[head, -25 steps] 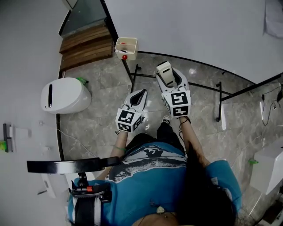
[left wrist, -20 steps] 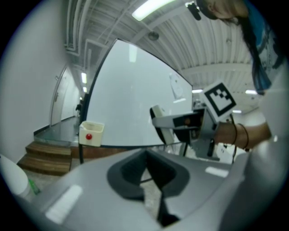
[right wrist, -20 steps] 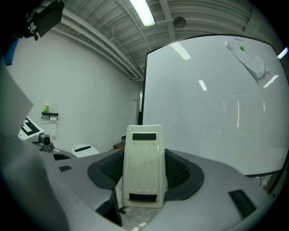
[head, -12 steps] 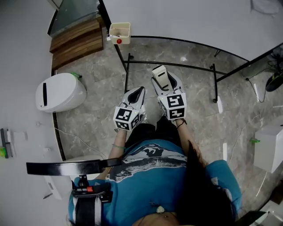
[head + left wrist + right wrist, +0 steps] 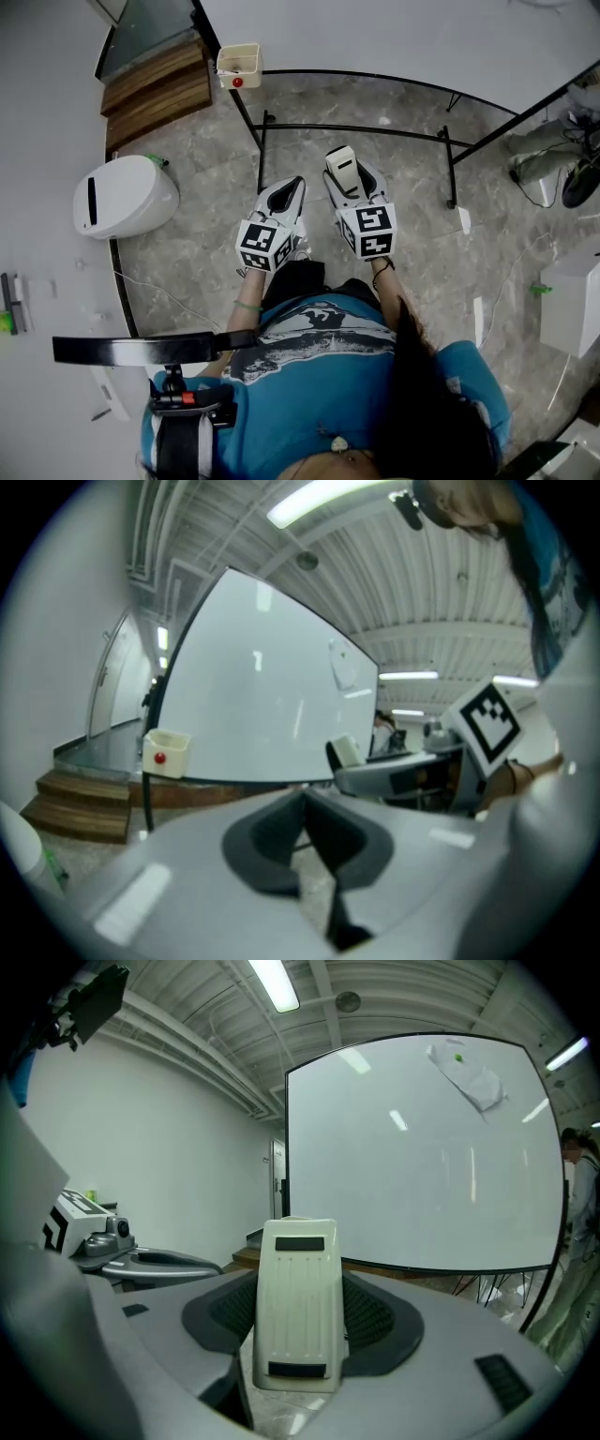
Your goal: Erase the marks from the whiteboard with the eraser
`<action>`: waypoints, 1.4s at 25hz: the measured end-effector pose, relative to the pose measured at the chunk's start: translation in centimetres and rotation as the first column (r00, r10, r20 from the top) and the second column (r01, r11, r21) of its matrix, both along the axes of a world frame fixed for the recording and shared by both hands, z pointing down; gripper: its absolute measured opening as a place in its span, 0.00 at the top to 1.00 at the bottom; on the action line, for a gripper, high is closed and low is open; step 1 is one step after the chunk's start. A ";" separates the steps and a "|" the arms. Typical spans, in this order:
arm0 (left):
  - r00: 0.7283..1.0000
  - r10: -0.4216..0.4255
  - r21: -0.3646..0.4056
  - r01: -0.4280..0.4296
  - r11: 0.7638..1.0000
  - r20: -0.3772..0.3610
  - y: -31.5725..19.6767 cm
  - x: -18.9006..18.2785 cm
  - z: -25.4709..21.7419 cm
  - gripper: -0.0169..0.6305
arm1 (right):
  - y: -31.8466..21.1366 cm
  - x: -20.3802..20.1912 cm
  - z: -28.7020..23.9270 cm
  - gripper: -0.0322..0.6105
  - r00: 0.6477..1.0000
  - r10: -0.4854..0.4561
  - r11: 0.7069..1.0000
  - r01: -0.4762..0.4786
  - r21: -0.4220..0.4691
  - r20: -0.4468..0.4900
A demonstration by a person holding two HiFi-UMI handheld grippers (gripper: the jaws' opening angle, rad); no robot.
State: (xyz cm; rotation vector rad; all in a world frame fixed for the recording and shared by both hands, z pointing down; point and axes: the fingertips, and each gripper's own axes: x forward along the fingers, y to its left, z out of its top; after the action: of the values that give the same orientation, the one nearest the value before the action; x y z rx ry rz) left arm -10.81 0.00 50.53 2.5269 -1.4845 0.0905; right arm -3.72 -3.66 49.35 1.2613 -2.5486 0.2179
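Note:
My right gripper (image 5: 298,1321) (image 5: 349,178) is shut on the cream whiteboard eraser (image 5: 299,1305) (image 5: 343,165), which stands upright between its jaws. The left gripper (image 5: 305,829) (image 5: 287,195) is shut with nothing in it, just left of the right one. The whiteboard (image 5: 422,1157) (image 5: 253,705) (image 5: 394,37) stands ahead on a black frame; its face looks white, and I cannot make out marks from here. A small cream tray (image 5: 238,64) (image 5: 165,752) with a red item hangs at the board's lower left corner.
The board's black stand legs (image 5: 352,131) cross the marble floor ahead. A white rounded bin (image 5: 125,195) sits left, wooden steps (image 5: 155,89) beyond it. A crumpled cloth (image 5: 467,1074) hangs high on the board. A white unit (image 5: 572,305) stands right.
The head view has shifted: the board, its tray and stand moved up and left in view. Both grippers stay side by side, the right still holding the eraser.

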 end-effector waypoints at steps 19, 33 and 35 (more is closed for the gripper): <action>1.000 -0.003 0.000 0.003 1.000 0.006 10.4 13.7 0.3 0.96 | 11.9 12.4 1.9 0.54 0.998 -0.047 0.998 0.046 -0.034 -0.035; 1.000 -0.019 0.013 0.019 1.000 -0.016 19.6 18.4 1.3 0.96 | 20.8 16.4 3.3 0.54 0.989 -0.089 0.996 0.085 -0.035 -0.118; 0.999 -0.028 0.009 0.029 1.000 -0.019 20.3 18.4 1.5 0.96 | 21.4 16.4 3.6 0.54 0.988 -0.097 0.995 0.092 -0.044 -0.120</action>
State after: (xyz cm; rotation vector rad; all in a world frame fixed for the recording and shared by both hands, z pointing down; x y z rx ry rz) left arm 7.54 20.33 52.03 2.5062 -1.5171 0.0556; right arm 12.68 17.77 52.96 1.1019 -2.4805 0.1633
